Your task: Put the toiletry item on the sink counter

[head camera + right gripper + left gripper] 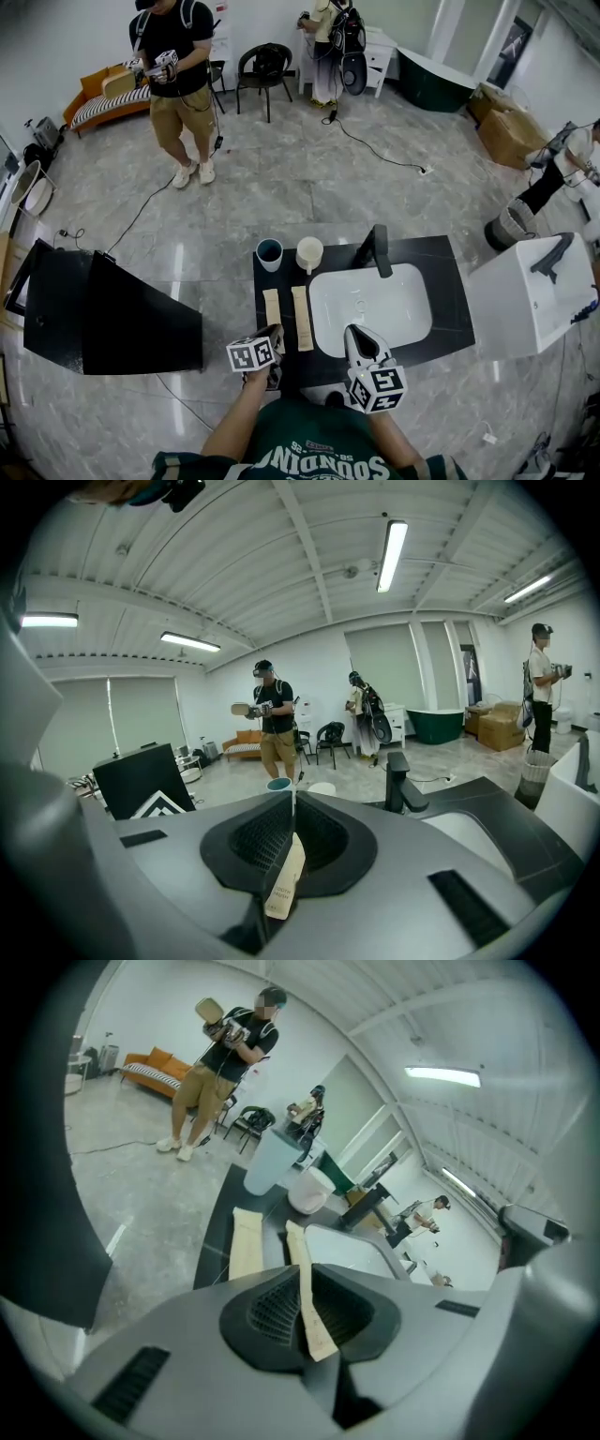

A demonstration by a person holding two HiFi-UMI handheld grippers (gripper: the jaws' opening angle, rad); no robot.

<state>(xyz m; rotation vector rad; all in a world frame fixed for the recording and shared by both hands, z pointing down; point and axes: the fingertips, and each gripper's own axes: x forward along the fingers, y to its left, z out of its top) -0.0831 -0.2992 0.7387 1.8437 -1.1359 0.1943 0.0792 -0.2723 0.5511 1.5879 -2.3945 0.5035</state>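
Two grippers work at the near edge of the black sink counter. The left gripper is clamped tight on the near end of a long beige packet. That packet runs forward out of the jaws, just left of the white basin. I cannot tell whether its far end rests on the counter. The right gripper sits by the basin's front rim. It is closed on a printed packet, seen edge-on between the pads, with lettering too small to read.

A loose packet lies flat on the counter, parallel to the long one and on its side away from the basin. Behind the packets stand a teal cup and a cream cup, near each other but apart. A black faucet rises at the back of the basin.

Off to the left on the marble floor sits a black cabinet, and to the right a white pedestal sink. Farther back a person in a black shirt stands holding grippers, with a black chair beyond.
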